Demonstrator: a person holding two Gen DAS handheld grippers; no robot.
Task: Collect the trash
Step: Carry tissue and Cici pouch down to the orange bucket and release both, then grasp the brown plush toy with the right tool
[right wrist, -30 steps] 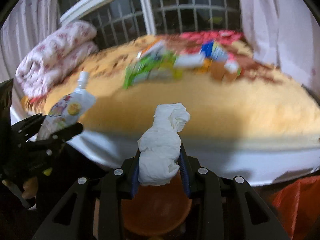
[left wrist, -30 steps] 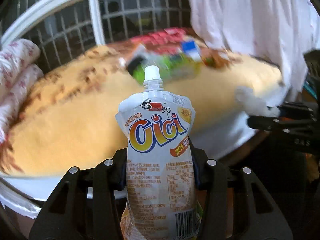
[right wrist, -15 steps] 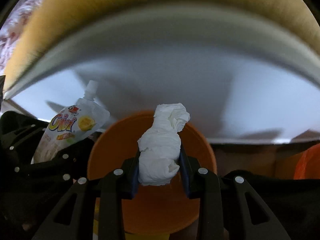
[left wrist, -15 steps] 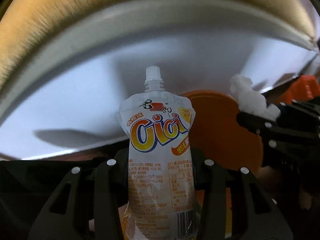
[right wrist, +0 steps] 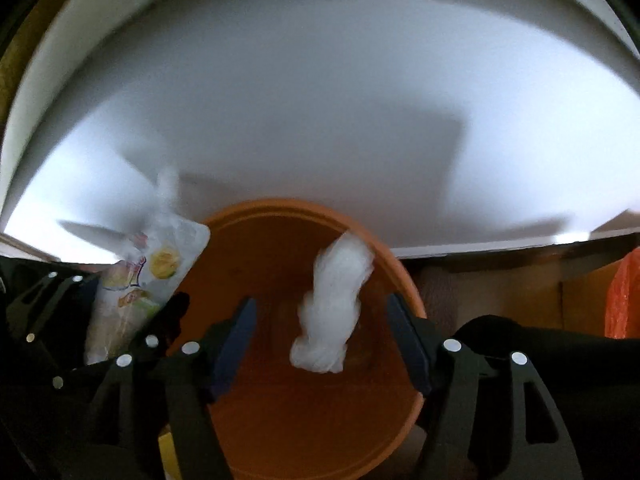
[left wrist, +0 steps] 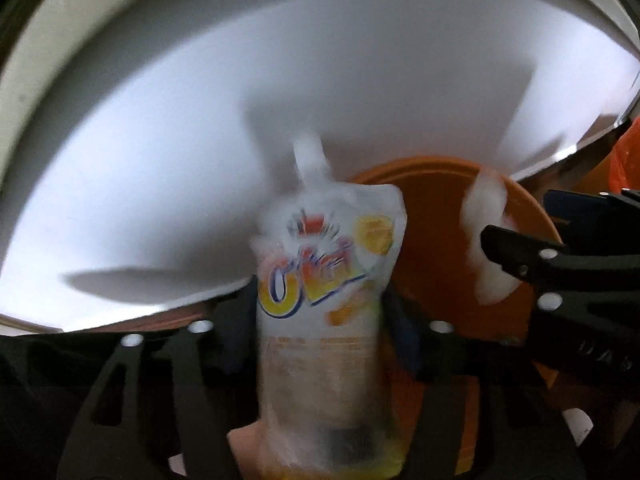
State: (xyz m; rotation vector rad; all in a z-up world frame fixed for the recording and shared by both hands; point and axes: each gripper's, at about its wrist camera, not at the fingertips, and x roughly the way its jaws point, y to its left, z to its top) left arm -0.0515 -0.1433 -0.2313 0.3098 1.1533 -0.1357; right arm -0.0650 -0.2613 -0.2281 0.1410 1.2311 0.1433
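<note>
An orange bin point(right wrist: 280, 420) stands below the white side of the bed point(right wrist: 320, 100). My right gripper point(right wrist: 320, 336) is open above the bin's mouth. A crumpled white tissue point(right wrist: 332, 312) is loose between its fingers, blurred and falling into the bin. My left gripper point(left wrist: 320, 320) is spread, and the Cici drink pouch point(left wrist: 328, 304) between its fingers is blurred and tilted; whether the pads still touch it I cannot tell. The pouch point(right wrist: 140, 280) is at the bin's left rim in the right wrist view. The bin point(left wrist: 440, 240) and the tissue point(left wrist: 486, 240) also show in the left wrist view.
The bed's white side panel point(left wrist: 280, 100) fills the upper part of both views. An orange plastic bag point(right wrist: 624, 296) hangs at the far right. The floor around the bin is dark.
Both grippers dropped from the bed top to the bin. The right gripper opened and let the tissue go. The left fingers spread and the pouch began to slip.
</note>
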